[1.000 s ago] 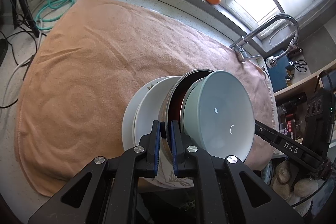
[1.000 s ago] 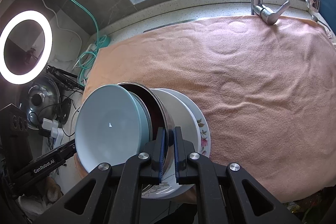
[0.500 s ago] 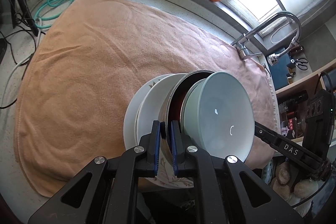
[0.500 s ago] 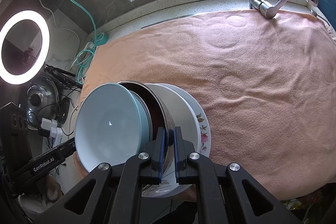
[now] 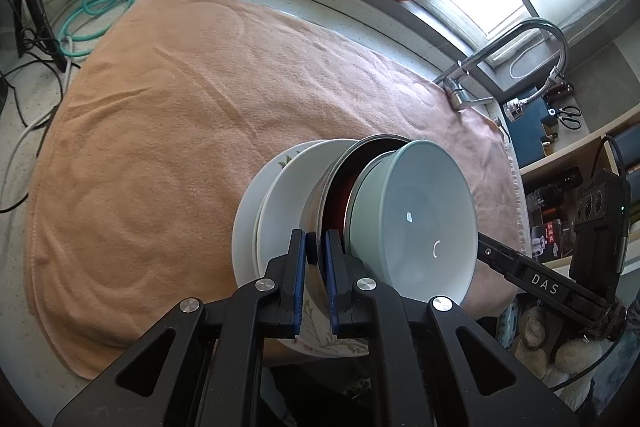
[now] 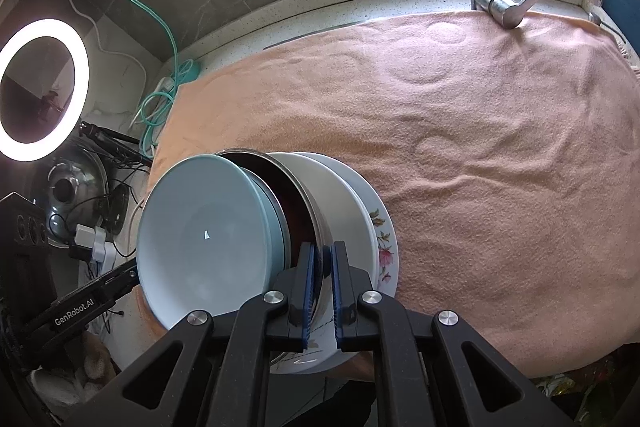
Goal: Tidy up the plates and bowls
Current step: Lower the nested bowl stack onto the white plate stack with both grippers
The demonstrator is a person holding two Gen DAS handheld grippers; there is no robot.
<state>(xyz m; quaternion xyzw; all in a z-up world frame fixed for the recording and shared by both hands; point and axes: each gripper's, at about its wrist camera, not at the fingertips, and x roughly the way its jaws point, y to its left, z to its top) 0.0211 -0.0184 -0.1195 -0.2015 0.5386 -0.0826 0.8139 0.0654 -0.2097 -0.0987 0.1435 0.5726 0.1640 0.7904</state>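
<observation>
Steel bowl, two plates, blue bowl

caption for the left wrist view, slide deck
Left tool clamped on the steel bowl's rim in a nested dish stack above an orange towel.

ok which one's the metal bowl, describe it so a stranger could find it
Start at the peach towel covering the counter, then find the nested dish stack at its near edge. The metal bowl sits between the pale blue bowl and the white plates: the only shiny steel rim, with a dark red inside.
</observation>
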